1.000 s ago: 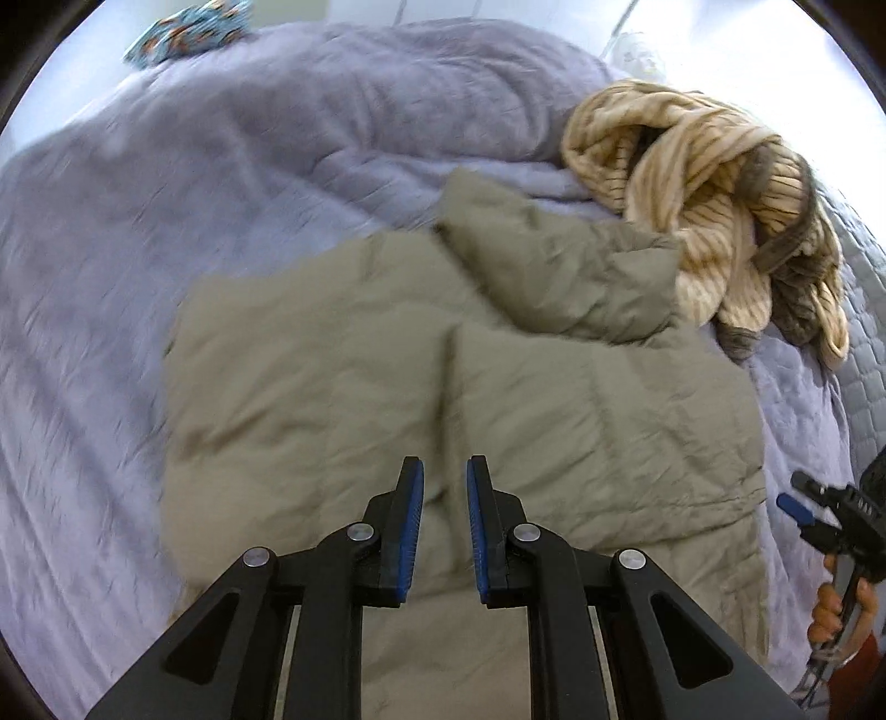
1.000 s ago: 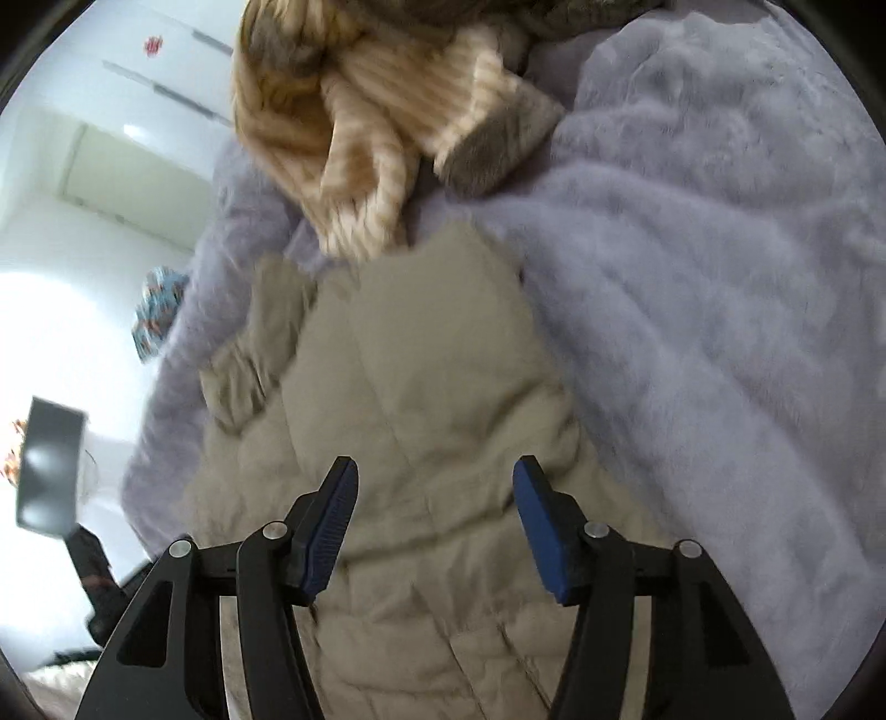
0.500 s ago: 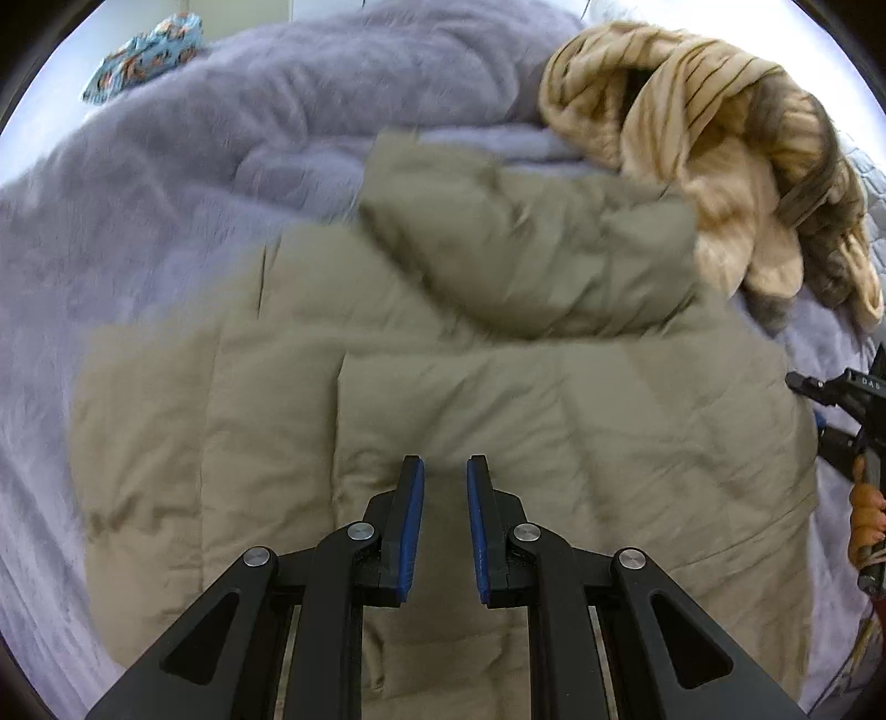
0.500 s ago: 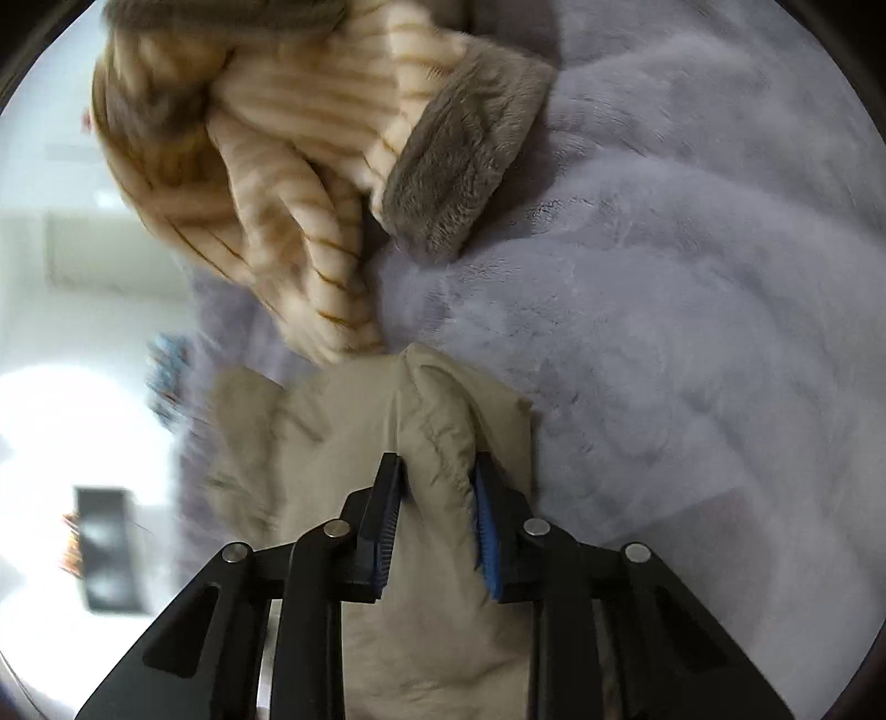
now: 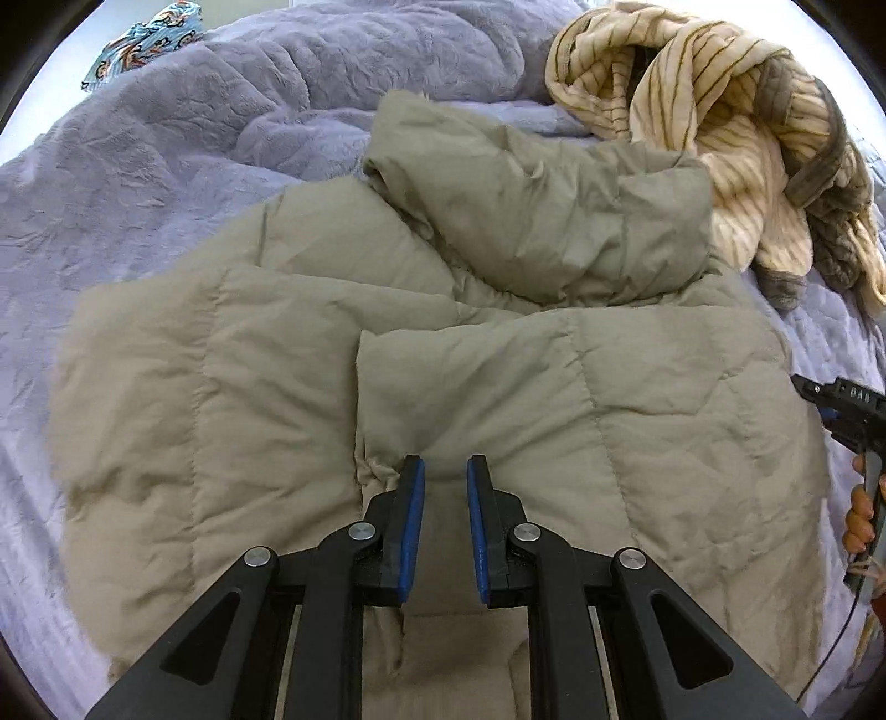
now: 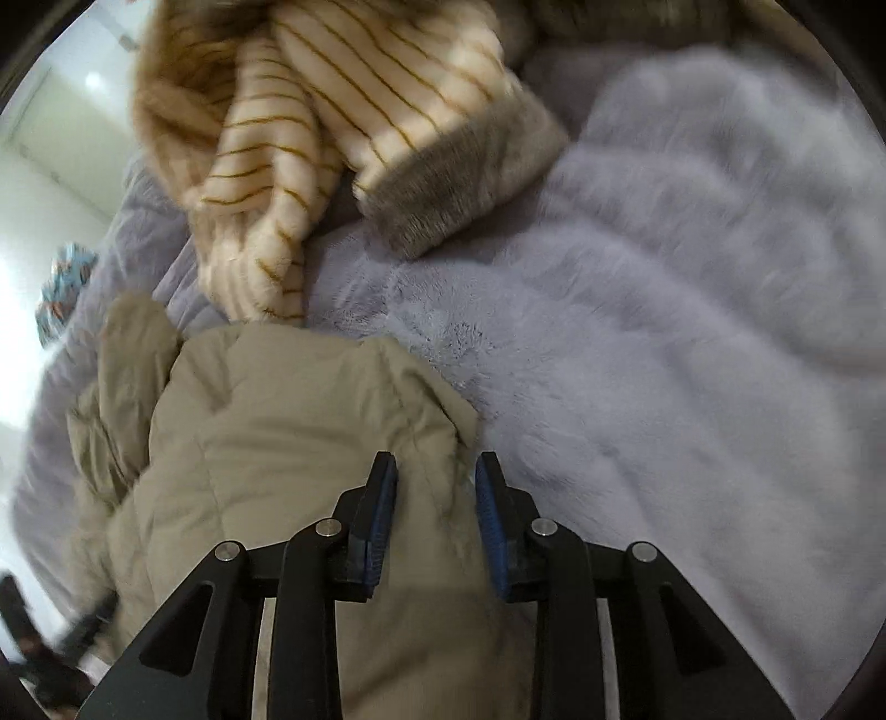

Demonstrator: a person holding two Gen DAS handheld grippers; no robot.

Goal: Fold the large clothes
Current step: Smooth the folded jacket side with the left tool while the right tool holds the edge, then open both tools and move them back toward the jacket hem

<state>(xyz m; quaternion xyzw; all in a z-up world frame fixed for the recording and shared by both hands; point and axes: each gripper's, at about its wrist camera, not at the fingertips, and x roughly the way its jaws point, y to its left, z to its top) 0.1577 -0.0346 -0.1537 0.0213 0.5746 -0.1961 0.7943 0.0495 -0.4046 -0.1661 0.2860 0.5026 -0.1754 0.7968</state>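
A khaki quilted puffer jacket [image 5: 498, 343] lies spread on a lilac fleece blanket [image 5: 138, 166], hood [image 5: 542, 216] toward the far side. My left gripper [image 5: 446, 471] hovers over the jacket's middle near its front edge, jaws nearly together with a narrow gap, nothing between them. My right gripper [image 6: 437, 471] is shut on a fold at the jacket's edge [image 6: 310, 421]. The right gripper also shows in the left wrist view [image 5: 847, 410], at the jacket's right side.
A cream striped fleece garment with grey cuffs [image 5: 720, 111] is heaped beyond the jacket's hood; it also shows in the right wrist view [image 6: 332, 111]. A patterned blue cloth [image 5: 138, 39] lies at the far left of the bed. White wall and floor lie beyond.
My right gripper has closed on the jacket's edge and shifted with it. My left gripper has moved closer over the jacket, jaws unchanged.
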